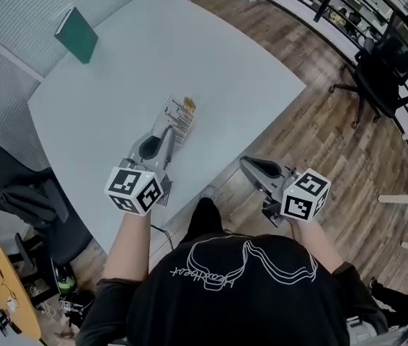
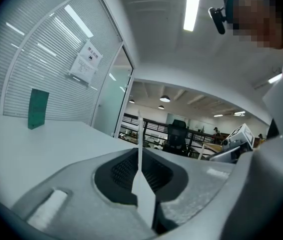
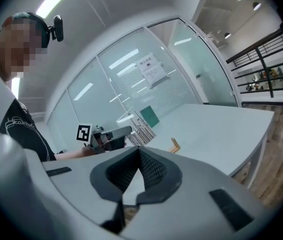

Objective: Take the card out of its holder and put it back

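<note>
Green flat board (image 1: pixel 76 34) and small wooden holder (image 1: pixel 187 105) sit beyond the white printed card (image 1: pixel 178 123) your left gripper (image 1: pixel 168 132) pinches, your right gripper (image 1: pixel 246 163) closed, empty.

White printed card (image 1: pixel 182 121) clamped between the left jaws, jutting past the tips. Small wooden holder (image 3: pixel 174 145) beyond, apart from it.
</note>
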{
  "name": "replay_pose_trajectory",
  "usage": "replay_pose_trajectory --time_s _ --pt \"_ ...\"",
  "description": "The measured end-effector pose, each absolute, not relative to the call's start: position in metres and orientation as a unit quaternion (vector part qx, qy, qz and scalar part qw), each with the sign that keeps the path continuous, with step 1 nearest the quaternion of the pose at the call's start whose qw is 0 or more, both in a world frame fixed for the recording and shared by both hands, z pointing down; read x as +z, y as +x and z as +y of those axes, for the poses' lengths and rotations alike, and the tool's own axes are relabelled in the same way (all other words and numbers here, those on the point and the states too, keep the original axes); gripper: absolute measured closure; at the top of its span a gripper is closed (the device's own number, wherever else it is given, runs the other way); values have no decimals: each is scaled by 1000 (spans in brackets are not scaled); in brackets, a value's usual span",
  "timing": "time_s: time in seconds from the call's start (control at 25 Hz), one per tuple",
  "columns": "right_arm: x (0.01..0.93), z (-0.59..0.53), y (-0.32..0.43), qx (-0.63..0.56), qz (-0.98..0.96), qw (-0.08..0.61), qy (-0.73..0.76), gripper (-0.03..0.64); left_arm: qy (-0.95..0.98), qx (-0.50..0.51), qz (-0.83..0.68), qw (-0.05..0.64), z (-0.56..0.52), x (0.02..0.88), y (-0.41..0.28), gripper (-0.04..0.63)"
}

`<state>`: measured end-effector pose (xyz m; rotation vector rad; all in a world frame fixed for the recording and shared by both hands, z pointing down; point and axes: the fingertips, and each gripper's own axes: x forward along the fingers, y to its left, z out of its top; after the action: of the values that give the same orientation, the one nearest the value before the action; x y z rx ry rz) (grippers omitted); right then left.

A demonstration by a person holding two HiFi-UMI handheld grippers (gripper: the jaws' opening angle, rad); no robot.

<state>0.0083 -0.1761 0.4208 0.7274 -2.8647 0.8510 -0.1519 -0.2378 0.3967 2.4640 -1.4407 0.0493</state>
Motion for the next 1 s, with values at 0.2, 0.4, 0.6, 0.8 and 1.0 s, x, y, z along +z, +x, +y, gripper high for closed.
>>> replay_pose_trajectory --time_s 0.2,0.4,0.6,0.8,1.0 --pt "383 -139 15 231 -949 7 214 608 846 -4 -488 214 -168 391 -121 571" --pt "353 -96 19 166 -968 6 186 609 857 -8 -469 215 -110 372 -96 571" --pt "347 -63 26 157 -970 15 183 607 865 11 -467 186 -58 353 -73 571" --pt "347 -45 31 179 -967 11 179 609 860 26 -470 195 -28 355 -54 571" --pt "352 -26 35 182 -968 14 175 608 861 21 -468 199 -10 357 -45 571"
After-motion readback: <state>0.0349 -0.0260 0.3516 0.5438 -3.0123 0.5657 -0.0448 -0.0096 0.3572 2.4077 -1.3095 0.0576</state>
